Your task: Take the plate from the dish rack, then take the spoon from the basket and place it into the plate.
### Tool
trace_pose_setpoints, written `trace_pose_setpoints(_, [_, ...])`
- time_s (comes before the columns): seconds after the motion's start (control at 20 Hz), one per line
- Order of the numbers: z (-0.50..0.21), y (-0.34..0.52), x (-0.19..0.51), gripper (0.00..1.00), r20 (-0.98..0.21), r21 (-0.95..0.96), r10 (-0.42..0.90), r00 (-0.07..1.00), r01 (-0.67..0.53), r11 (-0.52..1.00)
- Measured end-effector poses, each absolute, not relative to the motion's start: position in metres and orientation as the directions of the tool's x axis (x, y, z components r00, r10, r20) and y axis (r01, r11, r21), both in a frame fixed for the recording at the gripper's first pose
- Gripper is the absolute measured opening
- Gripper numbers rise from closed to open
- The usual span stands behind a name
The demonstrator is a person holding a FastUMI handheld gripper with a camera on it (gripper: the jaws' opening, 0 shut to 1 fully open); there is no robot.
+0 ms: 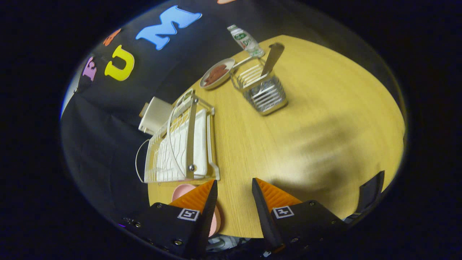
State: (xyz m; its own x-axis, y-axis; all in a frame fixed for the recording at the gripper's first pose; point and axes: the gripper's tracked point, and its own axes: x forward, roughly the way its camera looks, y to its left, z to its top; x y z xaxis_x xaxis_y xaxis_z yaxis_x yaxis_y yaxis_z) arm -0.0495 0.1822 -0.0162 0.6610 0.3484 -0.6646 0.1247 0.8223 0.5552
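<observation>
A pink plate (182,190) lies flat on the wooden table (325,119), just beside and partly under my left finger (202,196), close to the near end of the white dish rack (180,144). The rack holds no plate that I can see. Farther ahead stands a wire basket (263,92) with a spoon (272,57) upright in it, handle up. My gripper (234,189) hovers above the table's near part, open, with bare wood between its fingers.
Beyond the basket a white dish (216,76) holds brown food, and a small bottle (247,40) stands at the table's far edge. A white box (155,115) sits behind the rack. The table's left edge runs just past the rack.
</observation>
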Motion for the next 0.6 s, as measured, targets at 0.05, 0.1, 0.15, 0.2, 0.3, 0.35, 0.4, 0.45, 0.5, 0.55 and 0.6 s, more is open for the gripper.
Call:
trace_pose_setpoints(0.05, [-0.004, 0.171, -0.037, 0.59, -0.640, 0.548, 0.299, 0.708, 0.148, 0.823])
trace_pose_setpoints(0.1, [0.007, 0.164, -0.029, 0.59, -0.615, 0.551, 0.257, 0.746, 0.173, 0.816])
trace_pose_setpoints(0.15, [0.016, 0.157, -0.020, 0.59, -0.593, 0.554, 0.216, 0.775, 0.199, 0.808])
trace_pose_setpoints(0.2, [0.023, 0.147, -0.011, 0.59, -0.570, 0.553, 0.159, 0.806, 0.233, 0.800])
trace_pose_setpoints(0.3, [0.029, 0.129, 0.003, 0.59, -0.540, 0.546, 0.048, 0.840, 0.307, 0.780])
trace_pose_setpoints(0.35, [0.031, 0.123, 0.009, 0.59, -0.528, 0.550, 0.006, 0.849, 0.337, 0.764])
trace_pose_setpoints(0.4, [0.034, 0.117, 0.014, 0.59, -0.515, 0.559, -0.038, 0.856, 0.369, 0.742])
trace_pose_setpoints(0.45, [0.035, 0.108, 0.021, 0.59, -0.501, 0.572, -0.083, 0.862, 0.401, 0.715])
trace_pose_setpoints(0.5, [0.036, 0.101, 0.026, 0.59, -0.489, 0.582, -0.122, 0.864, 0.427, 0.692])
trace_pose_setpoints(0.55, [0.035, 0.095, 0.032, 0.59, -0.481, 0.593, -0.150, 0.864, 0.447, 0.670])
trace_pose_setpoints(0.6, [0.035, 0.092, 0.038, 0.59, -0.473, 0.607, -0.170, 0.864, 0.460, 0.648])
